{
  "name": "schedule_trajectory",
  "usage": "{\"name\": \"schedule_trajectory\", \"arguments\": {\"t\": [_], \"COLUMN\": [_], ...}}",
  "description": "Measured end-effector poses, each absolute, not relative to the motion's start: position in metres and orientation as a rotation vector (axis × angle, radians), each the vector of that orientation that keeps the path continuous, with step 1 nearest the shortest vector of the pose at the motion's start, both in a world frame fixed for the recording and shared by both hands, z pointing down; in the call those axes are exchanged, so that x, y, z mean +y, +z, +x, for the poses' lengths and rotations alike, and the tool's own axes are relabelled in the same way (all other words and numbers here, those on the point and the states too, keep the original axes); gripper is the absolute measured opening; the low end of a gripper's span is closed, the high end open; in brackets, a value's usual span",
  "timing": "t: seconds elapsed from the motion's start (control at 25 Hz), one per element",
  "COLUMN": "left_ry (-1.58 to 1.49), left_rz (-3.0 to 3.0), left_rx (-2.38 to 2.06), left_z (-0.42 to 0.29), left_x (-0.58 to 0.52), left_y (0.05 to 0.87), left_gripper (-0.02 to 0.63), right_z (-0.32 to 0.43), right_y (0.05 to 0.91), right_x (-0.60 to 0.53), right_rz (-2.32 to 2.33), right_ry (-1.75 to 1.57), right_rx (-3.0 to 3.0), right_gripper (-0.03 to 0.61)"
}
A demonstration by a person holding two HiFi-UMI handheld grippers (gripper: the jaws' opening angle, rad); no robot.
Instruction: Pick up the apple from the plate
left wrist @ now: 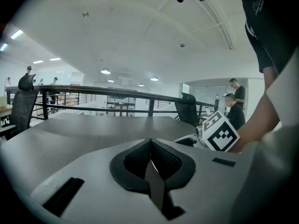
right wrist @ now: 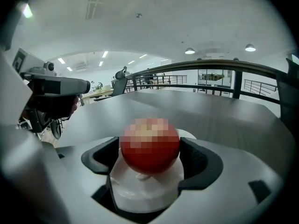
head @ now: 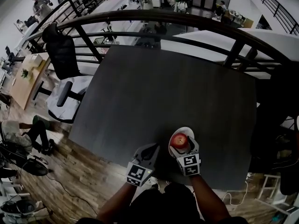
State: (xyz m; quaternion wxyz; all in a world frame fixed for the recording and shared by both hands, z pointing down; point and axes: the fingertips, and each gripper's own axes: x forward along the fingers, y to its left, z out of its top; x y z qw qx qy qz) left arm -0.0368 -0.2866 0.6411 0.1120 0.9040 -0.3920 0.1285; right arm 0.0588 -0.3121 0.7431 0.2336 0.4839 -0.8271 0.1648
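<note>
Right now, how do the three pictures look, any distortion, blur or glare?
Head view: fisheye bends the railing into an arc; the apple is sharp. Left gripper view: dark round vignette, even ceiling light. Right gripper view: same vignette; a mosaic patch blurs the apple; the plate is evenly lit.

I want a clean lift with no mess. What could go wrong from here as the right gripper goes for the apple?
The apple is round and sits on a plate; if the open right gripper closes off-centre, it may squirt out and roll. The jaws hang low beside the plate, so they might catch its rim and shove it toward the nearby table edge.
</note>
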Motion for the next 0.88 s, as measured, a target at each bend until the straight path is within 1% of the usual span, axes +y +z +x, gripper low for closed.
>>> {"name": "schedule_trajectory", "arguments": {"t": [0.36,0.56,0.88], "left_ry": [0.413,0.394,0.368], "left_rz": [2.625,2.63,2.662], "left_rx": [-1.178,-1.165,-1.164], "left_z": [-0.042,-0.042,-0.035], "left_x": [-0.285,-0.279,-0.279], "left_y": [0.646,0.642,0.629], "left_gripper": [0.023,0.023,0.023], "right_z": [0.061,0.055,0.055], "right_y": [0.738,0.705,0.643], "right_x": [-0.316,-0.317,-0.321], "right_rz": [1.313,1.33,1.36], "right_ry": [0.476,0.468,0.346], "right_rx": [-2.288,-2.35,-2.428], "right_gripper": [0.4,0.4,0.4]}}
